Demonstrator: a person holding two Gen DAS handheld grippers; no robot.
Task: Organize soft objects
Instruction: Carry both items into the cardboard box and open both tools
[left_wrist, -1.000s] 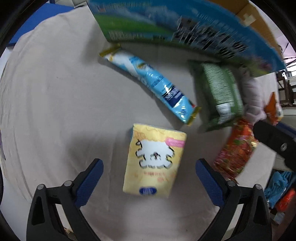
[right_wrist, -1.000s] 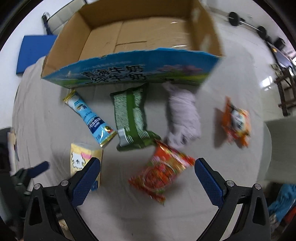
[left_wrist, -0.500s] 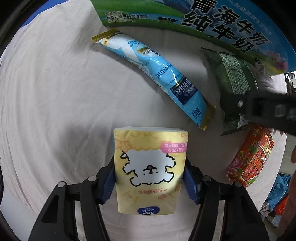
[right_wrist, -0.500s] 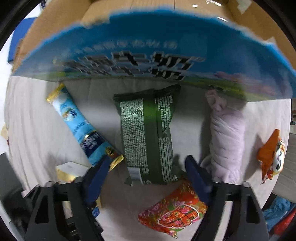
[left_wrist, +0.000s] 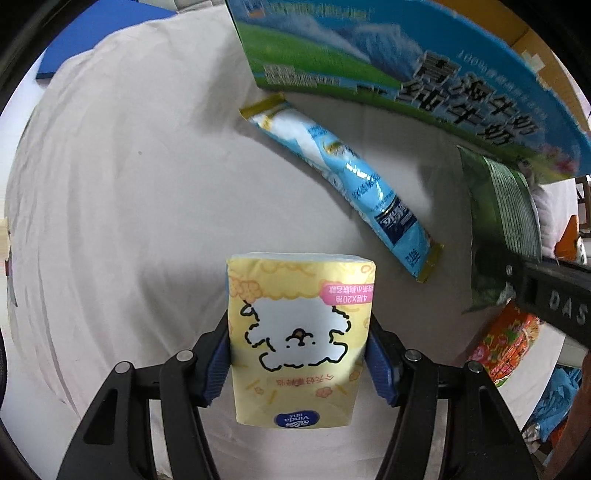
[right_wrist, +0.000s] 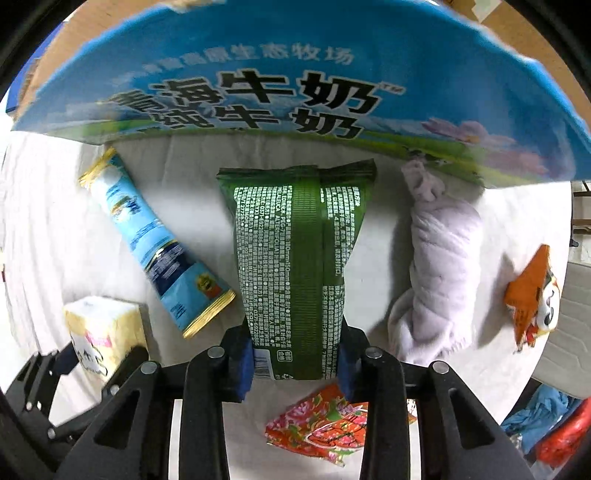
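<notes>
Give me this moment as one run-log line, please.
left gripper: shut on yellow tissue pack | right gripper: shut on green packet | box: ahead

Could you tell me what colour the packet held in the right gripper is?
The packet is dark green with white printed text, seen best in the right wrist view.

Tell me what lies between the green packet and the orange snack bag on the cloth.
A rolled lavender towel lies between the green packet and the orange snack bag, apart from both; the right wrist view shows it.
</notes>
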